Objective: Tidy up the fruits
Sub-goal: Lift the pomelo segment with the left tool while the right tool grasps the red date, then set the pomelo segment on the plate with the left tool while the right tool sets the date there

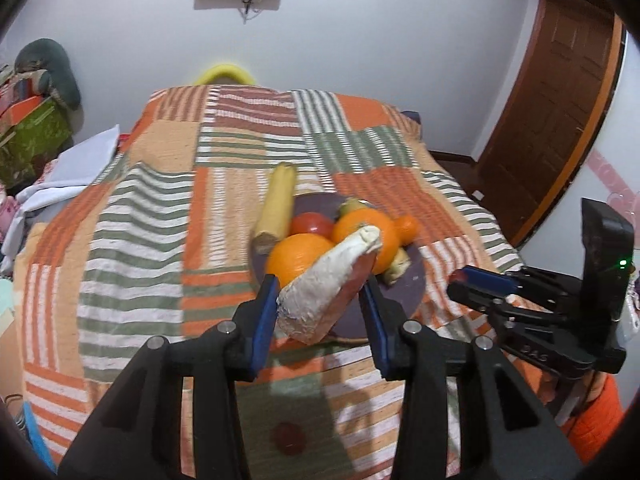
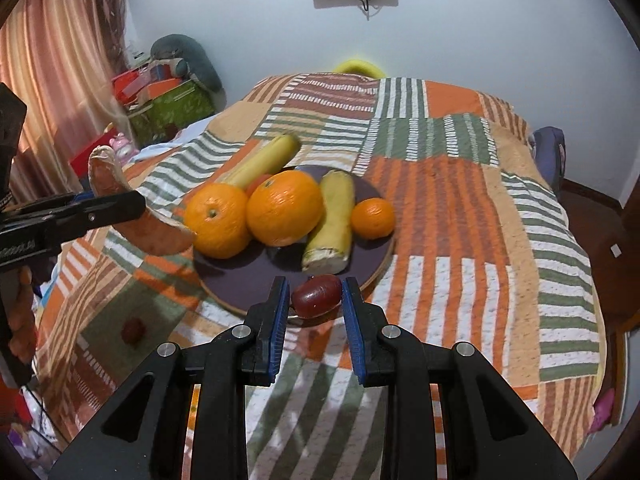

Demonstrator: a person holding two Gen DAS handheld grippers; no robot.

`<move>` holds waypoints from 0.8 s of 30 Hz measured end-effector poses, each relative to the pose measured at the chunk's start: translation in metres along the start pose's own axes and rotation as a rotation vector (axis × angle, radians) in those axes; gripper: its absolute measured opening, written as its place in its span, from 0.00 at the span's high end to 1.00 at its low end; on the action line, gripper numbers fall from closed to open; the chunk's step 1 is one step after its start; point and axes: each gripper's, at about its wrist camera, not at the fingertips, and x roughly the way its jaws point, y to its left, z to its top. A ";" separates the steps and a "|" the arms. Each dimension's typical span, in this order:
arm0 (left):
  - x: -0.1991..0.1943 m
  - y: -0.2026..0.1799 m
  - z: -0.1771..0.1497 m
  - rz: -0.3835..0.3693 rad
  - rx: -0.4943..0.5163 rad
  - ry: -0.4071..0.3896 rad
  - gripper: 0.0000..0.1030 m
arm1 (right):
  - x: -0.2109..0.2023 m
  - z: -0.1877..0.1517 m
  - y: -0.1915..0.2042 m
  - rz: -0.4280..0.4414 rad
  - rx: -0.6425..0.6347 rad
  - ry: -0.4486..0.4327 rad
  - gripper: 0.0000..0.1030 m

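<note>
My left gripper [image 1: 322, 300] is shut on a wedge of fruit [image 1: 324, 284] with a white rind and pink flesh, held in the air over the near rim of a dark purple plate [image 1: 404, 288]. In the right wrist view that wedge [image 2: 152, 232] hangs left of the plate [image 2: 248, 280]. On the plate lie two oranges [image 2: 218, 220], a tangerine [image 2: 373, 218], two bananas [image 2: 330, 224] and a tomato [image 2: 258, 182]. My right gripper [image 2: 316, 300] is shut on a small dark red fruit [image 2: 316, 296] at the plate's near edge. Another small red fruit [image 2: 133, 330] lies on the cover.
Everything sits on a bed with an orange, green and white striped cover [image 2: 460, 220]. Boxes and a cushion [image 2: 172, 100] are piled at the far left by a curtain. A brown door [image 1: 548, 128] stands to the right. A hand and an orange sleeve [image 1: 596, 412] hold the right gripper.
</note>
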 end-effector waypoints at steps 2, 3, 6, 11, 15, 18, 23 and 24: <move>0.004 -0.007 0.003 -0.030 0.000 0.001 0.61 | 0.002 0.001 -0.002 -0.006 -0.002 -0.002 0.76; 0.005 -0.009 0.005 -0.043 0.000 0.004 0.61 | 0.003 0.002 -0.003 -0.007 -0.003 0.000 0.76; 0.015 -0.019 0.011 -0.079 0.009 0.023 0.61 | 0.008 0.003 -0.004 -0.008 -0.006 0.005 0.76; 0.036 -0.037 0.010 -0.104 0.061 0.073 0.61 | 0.018 0.004 -0.003 -0.002 -0.018 0.019 0.76; 0.052 -0.042 0.006 -0.104 0.082 0.115 0.61 | 0.027 0.004 -0.003 -0.003 -0.036 0.034 0.76; 0.063 -0.035 0.005 -0.091 0.060 0.141 0.61 | 0.033 0.002 -0.005 -0.004 -0.042 0.052 0.76; 0.074 -0.019 0.010 -0.110 -0.018 0.152 0.61 | 0.041 0.003 -0.006 -0.007 -0.057 0.067 0.76; 0.074 -0.018 0.012 -0.112 -0.024 0.152 0.61 | 0.042 0.003 -0.007 -0.007 -0.057 0.068 0.76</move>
